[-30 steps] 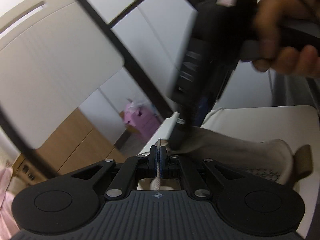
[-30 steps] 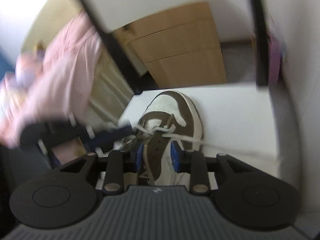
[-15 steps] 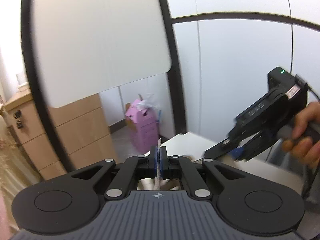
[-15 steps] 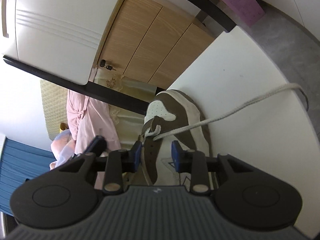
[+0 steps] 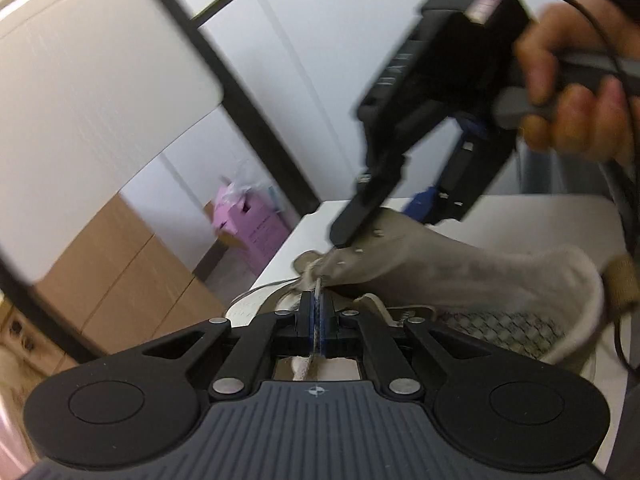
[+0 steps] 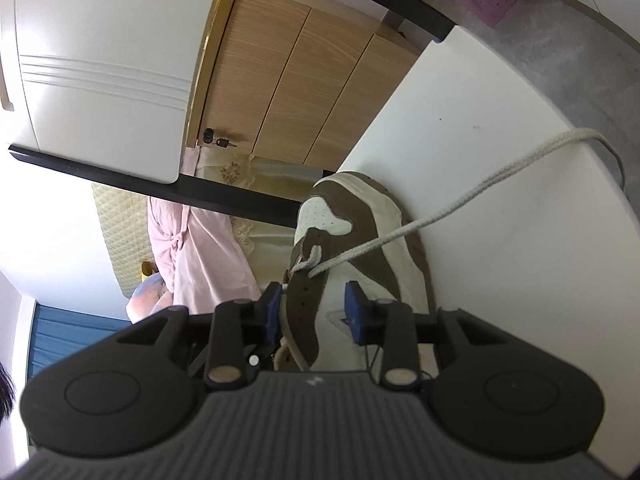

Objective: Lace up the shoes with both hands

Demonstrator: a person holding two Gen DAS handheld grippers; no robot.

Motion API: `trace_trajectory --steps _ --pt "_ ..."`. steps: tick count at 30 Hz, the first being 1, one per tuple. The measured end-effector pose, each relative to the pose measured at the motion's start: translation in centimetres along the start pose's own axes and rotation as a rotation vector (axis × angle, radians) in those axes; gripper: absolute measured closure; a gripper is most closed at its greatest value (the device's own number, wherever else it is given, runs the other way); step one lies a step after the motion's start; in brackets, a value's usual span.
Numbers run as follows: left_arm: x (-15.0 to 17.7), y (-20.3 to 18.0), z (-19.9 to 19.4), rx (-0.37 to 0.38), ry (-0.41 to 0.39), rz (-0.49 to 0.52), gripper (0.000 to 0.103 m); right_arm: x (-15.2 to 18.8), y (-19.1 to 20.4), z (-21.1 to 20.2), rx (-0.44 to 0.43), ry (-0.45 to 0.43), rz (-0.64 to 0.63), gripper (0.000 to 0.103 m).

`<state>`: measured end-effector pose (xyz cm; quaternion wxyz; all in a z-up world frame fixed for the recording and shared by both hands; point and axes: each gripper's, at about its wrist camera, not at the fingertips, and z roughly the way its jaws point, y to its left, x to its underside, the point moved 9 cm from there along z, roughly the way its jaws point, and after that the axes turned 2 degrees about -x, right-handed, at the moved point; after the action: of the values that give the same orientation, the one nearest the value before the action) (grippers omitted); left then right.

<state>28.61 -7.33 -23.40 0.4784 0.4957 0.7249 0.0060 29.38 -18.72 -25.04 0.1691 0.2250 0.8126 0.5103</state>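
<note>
While we pinch the lace (image 5: 317,322) tight in our left gripper (image 5: 318,314), our right gripper (image 6: 313,307) gapes wide astride the brown-and-white shoe (image 6: 360,240), on the white table (image 6: 500,240), lace trailing over its edge.

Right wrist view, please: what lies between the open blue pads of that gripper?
The brown eyelet flap of the shoe lies between the right gripper pads, untouched, as the right wrist view shows; the lace leaves it farther ahead.

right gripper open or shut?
Open: the right gripper has its blue pads spread either side of the shoe, gripping nothing.
</note>
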Motion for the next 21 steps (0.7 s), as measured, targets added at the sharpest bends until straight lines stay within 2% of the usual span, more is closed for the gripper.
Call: trace_trajectory --steps 5,11,21 --pt "0.4 -0.7 0.5 -0.013 -0.016 0.074 0.1 0.0 -0.1 0.1 0.001 0.002 0.001 0.066" --pt "0.3 -1.0 0.6 -0.018 -0.045 0.086 0.1 -0.1 -0.2 0.0 -0.005 0.003 0.012 0.067" --pt "0.1 -1.1 -0.6 -0.015 -0.046 0.108 0.1 -0.1 -0.1 0.0 -0.003 0.002 0.014 0.066"
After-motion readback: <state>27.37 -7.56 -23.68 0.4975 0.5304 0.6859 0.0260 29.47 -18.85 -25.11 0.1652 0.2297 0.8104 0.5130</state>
